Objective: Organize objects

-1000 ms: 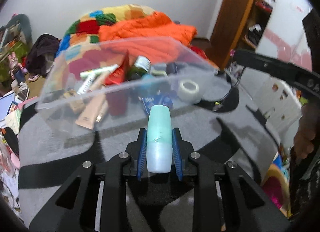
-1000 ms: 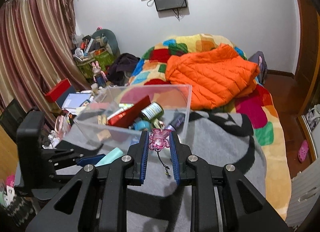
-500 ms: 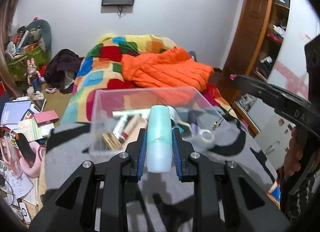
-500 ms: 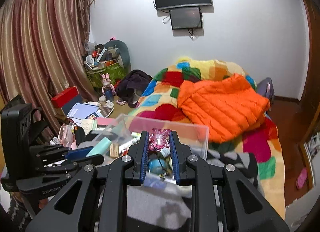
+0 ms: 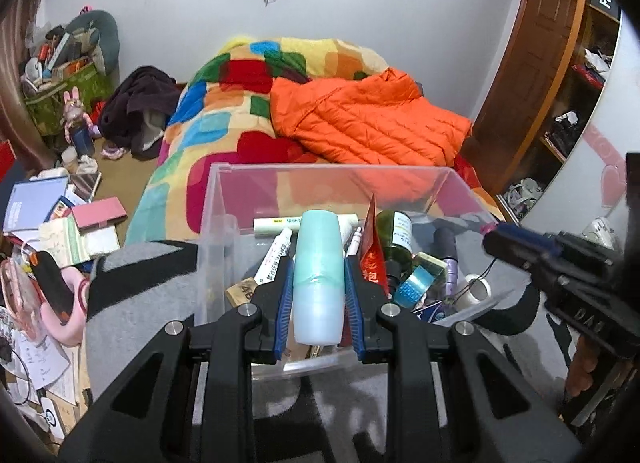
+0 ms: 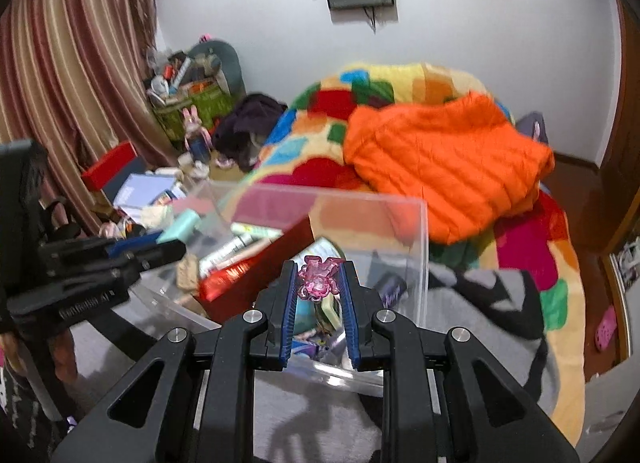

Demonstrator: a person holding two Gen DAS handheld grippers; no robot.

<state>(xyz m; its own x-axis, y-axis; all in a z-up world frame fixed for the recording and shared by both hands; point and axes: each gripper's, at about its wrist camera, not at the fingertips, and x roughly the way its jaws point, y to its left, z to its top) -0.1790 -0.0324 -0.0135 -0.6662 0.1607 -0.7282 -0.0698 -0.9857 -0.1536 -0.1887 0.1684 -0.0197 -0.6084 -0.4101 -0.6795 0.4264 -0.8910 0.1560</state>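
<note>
My left gripper (image 5: 319,263) is shut on a mint-green tube (image 5: 319,275), held over the near edge of a clear plastic box (image 5: 224,199) on the grey blanket. The box holds tubes, a red packet (image 5: 373,259), a green bottle (image 5: 396,235) and tape rolls. My right gripper (image 6: 318,273) is shut on a pink translucent charm (image 6: 318,281) with a dark cord hanging below, above the same clear plastic box (image 6: 420,247). The left gripper (image 6: 120,255) with its mint tube shows at the left of the right wrist view; the right gripper (image 5: 520,243) shows at the right of the left wrist view.
An orange puffer jacket (image 5: 368,119) lies on a multicoloured blanket (image 5: 224,111) behind the box. Books, papers and a pink case (image 5: 100,213) clutter the floor at left. A wooden wardrobe (image 5: 532,63) stands at right; curtains (image 6: 72,63) hang at left.
Both grippers have moved forward over the clear box, each still holding its object. The box now lies directly under the fingertips in both views.
</note>
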